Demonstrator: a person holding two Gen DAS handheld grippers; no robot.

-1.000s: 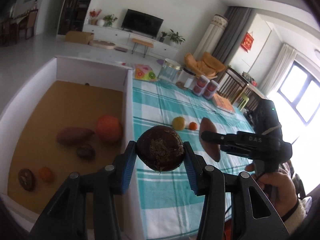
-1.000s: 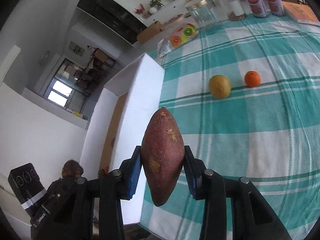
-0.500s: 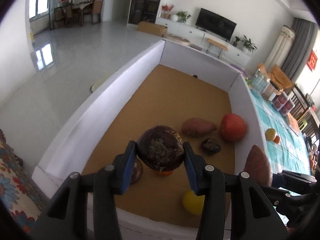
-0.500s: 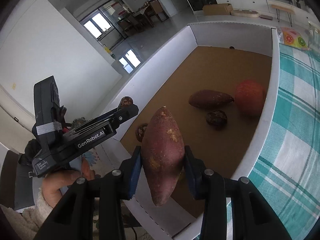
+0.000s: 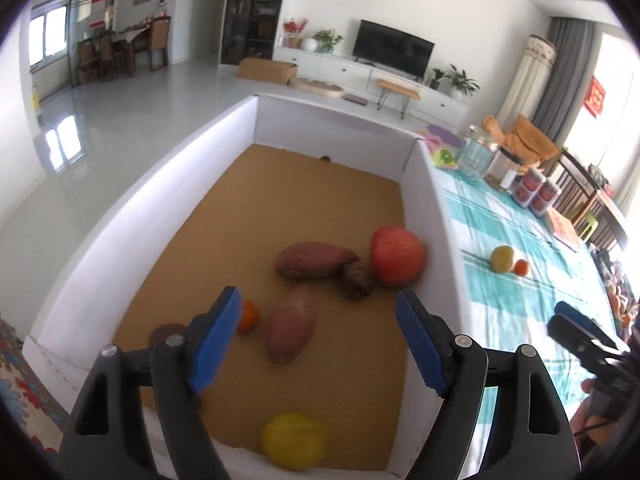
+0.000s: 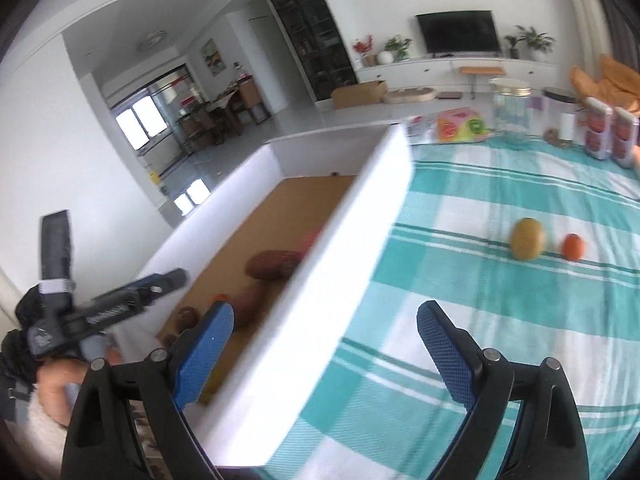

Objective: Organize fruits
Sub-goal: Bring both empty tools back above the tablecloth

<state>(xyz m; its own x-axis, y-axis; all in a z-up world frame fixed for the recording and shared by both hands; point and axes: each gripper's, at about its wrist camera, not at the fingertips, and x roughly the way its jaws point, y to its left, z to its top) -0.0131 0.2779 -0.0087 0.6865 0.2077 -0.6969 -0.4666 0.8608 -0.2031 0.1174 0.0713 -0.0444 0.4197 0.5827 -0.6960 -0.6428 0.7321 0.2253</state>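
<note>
A white-walled box [image 5: 424, 216] with a brown floor holds two sweet potatoes [image 5: 316, 266] [image 5: 290, 328], a red apple [image 5: 396, 256], a dark fruit [image 5: 354, 282], a small orange [image 5: 248, 316] and a yellow lemon [image 5: 294, 442]. My left gripper [image 5: 316, 296] hangs over the box, its jaws opening with nothing between them. My right gripper [image 6: 325, 308] hovers over the box's right wall [image 6: 340, 264] and the checked cloth, its jaws also opening and empty. A yellow-green fruit [image 6: 528, 244] and a small orange [image 6: 574, 246] lie on the cloth.
A glass jar [image 5: 476, 156], red cans [image 5: 536, 194] and a bright packet [image 6: 460, 126] stand at the table's far end. A brown half fruit [image 5: 164, 332] lies by the box's near left corner. A hand [image 6: 60, 384] holds the left gripper [image 6: 120, 304].
Both grippers opened. The dark round fruit left the left jaws, and the sweet potato left the right jaws and now lies in the box. The right gripper swung back toward the table.
</note>
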